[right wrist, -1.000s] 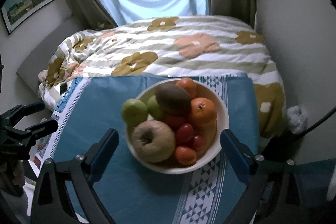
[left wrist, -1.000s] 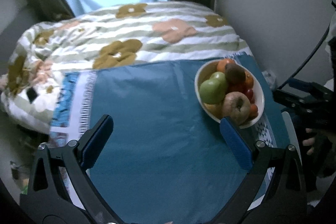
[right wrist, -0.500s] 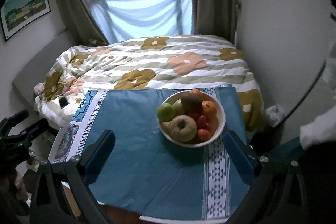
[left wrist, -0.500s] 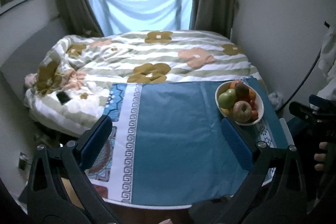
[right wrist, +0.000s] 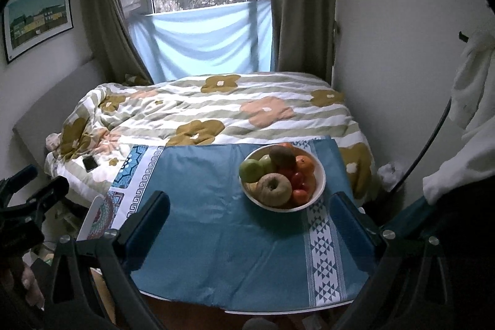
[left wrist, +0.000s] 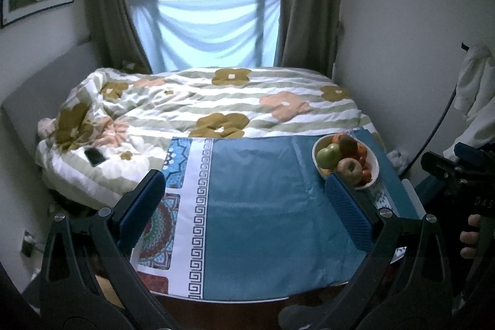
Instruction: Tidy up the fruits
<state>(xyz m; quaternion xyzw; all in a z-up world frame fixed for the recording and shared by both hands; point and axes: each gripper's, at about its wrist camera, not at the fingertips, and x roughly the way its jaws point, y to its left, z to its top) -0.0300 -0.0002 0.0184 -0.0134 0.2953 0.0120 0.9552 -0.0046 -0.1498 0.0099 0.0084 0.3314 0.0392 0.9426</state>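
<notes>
A white bowl [right wrist: 318, 190] [left wrist: 375, 172] piled with fruit stands on the right side of a table under a blue cloth [right wrist: 216, 221] [left wrist: 263, 206]. In it are a green apple [right wrist: 250, 170], a brownish apple [right wrist: 274, 189], a kiwi [right wrist: 281, 156], an orange [right wrist: 304, 163] and small red fruits [right wrist: 298, 180]. My right gripper [right wrist: 250, 207] is open and empty, held back above the table's near edge. My left gripper [left wrist: 244, 186] is open and empty over the table's left middle, the bowl just beyond its right finger [left wrist: 349, 215].
A bed with a flowered striped duvet [right wrist: 216, 113] lies beyond the table, a dark phone [right wrist: 90, 163] on it. A window with curtains and a blue sheet [right wrist: 201, 42] is behind. Walls stand left and right. White clothing [right wrist: 470, 101] hangs at right.
Both grippers have pulled back and up from the table. The bowl looks smaller and farther in both views. More of the room and window shows.
</notes>
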